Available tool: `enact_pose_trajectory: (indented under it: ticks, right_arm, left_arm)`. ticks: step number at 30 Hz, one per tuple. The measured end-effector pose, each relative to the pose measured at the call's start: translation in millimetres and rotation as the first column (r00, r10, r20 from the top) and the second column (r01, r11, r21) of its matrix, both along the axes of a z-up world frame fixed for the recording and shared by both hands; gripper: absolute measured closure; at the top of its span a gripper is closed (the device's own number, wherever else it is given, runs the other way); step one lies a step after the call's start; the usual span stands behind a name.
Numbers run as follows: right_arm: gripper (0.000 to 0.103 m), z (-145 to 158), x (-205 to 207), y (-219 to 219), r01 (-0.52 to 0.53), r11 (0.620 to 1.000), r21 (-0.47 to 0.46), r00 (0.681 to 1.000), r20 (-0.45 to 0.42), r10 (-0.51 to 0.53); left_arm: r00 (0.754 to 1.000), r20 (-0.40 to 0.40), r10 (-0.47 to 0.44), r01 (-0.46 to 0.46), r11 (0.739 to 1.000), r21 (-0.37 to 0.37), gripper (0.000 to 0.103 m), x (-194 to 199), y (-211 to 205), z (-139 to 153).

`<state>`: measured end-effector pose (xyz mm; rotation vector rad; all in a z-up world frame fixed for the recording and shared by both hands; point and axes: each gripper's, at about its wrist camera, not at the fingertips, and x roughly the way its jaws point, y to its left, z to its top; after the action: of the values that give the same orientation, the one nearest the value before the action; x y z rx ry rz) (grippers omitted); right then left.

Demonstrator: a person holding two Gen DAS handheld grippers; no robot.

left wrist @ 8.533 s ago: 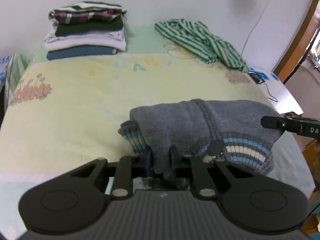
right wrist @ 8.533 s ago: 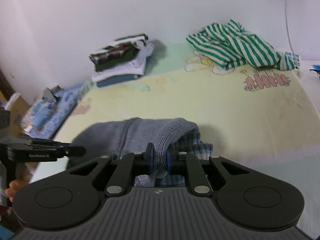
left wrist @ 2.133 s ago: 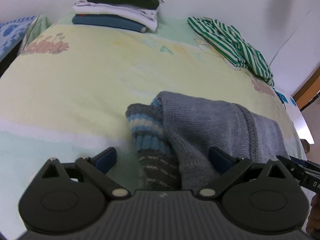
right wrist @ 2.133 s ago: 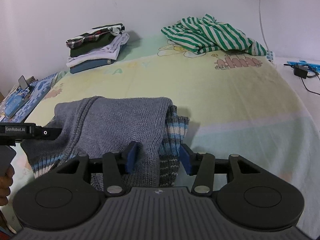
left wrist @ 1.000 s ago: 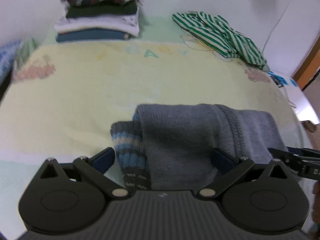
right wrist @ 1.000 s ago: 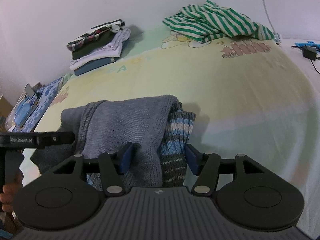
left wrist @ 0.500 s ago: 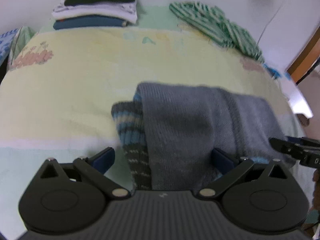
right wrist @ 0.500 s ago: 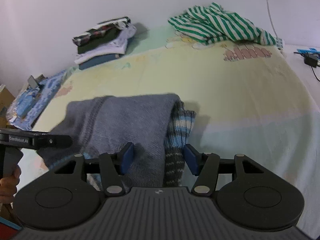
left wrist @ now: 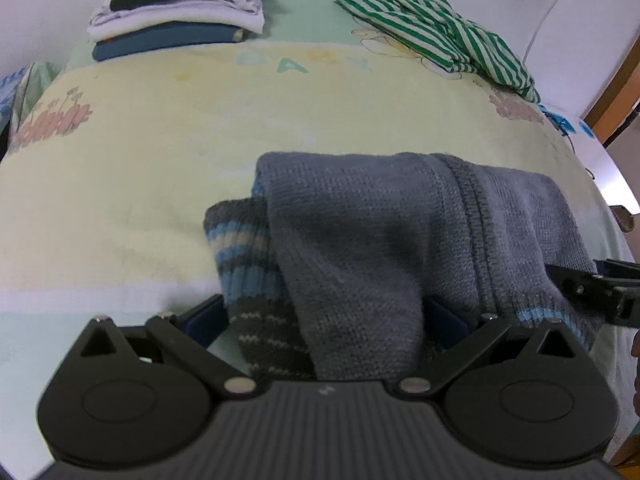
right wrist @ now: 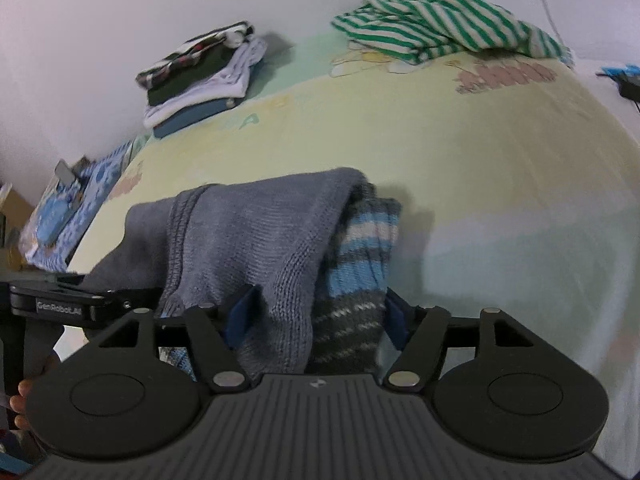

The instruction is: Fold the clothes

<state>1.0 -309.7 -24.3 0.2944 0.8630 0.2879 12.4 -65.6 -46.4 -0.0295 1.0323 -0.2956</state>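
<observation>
A grey knit sweater point(left wrist: 384, 232) with blue and cream striped cuffs lies folded on the yellow bed sheet point(left wrist: 160, 128). My left gripper point(left wrist: 326, 320) is open, its blue pads standing either side of the sweater's near left end. My right gripper point(right wrist: 316, 316) is open, its pads either side of the sweater's point(right wrist: 260, 232) near right end with the striped cuff point(right wrist: 360, 248). Each gripper shows at the edge of the other's view.
A stack of folded clothes point(left wrist: 176, 12) sits at the back left by the wall. A crumpled green-and-white striped shirt point(left wrist: 432, 36) lies at the back right. A blue patterned cloth point(right wrist: 68, 216) lies off the bed's left side. A cable point(left wrist: 548, 12) runs down the wall.
8.5 s ago both grippers were shut on the sweater, holding it up. They have opened since and the sweater rests on the bed. In the last second both grippers shift slightly around it.
</observation>
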Motion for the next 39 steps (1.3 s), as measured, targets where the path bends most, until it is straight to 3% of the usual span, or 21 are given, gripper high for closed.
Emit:
enact_pose_trajectory:
  ticks: [4, 10, 17, 29, 39]
  right_arm:
    - [0.038, -0.2, 3.4, 10.8, -0.026, 0.999, -0.044, 1.000, 0.017, 0.026]
    - [0.041, -2.0, 1.3, -0.2, -0.042, 0.999, -0.006, 0.999, -0.002, 0.042]
    - [0.035, -2.8, 6.0, 8.5, -0.053, 0.998, -0.038, 0.998, 0.019, 0.054]
    - [0.048, -4.6, 0.2, 1.5, -0.030, 1.000, 0.007, 0.999, 0.016, 0.030]
    - [0.042, -3.4, 2.2, 8.1, -0.031, 0.999, -0.027, 0.999, 0.013, 0.031]
  left_arm:
    - [1.000, -0.002, 0.015, -0.015, 1.000, 0.016, 0.001, 0.9, -5.0, -0.4]
    - [1.000, 0.004, 0.017, -0.017, 1.000, 0.017, 0.001, -1.5, -5.3, -0.9]
    - [1.000, 0.018, -0.001, 0.001, 1.000, 0.014, 0.001, 0.3, -7.3, -1.2]
    - [1.000, 0.027, -0.012, 0.012, 1.000, -0.012, 0.001, -2.8, -7.7, -0.8]
    - [0.999, 0.033, -0.010, 0.010, 1.000, -0.012, 0.001, -1.8, -7.6, -1.1]
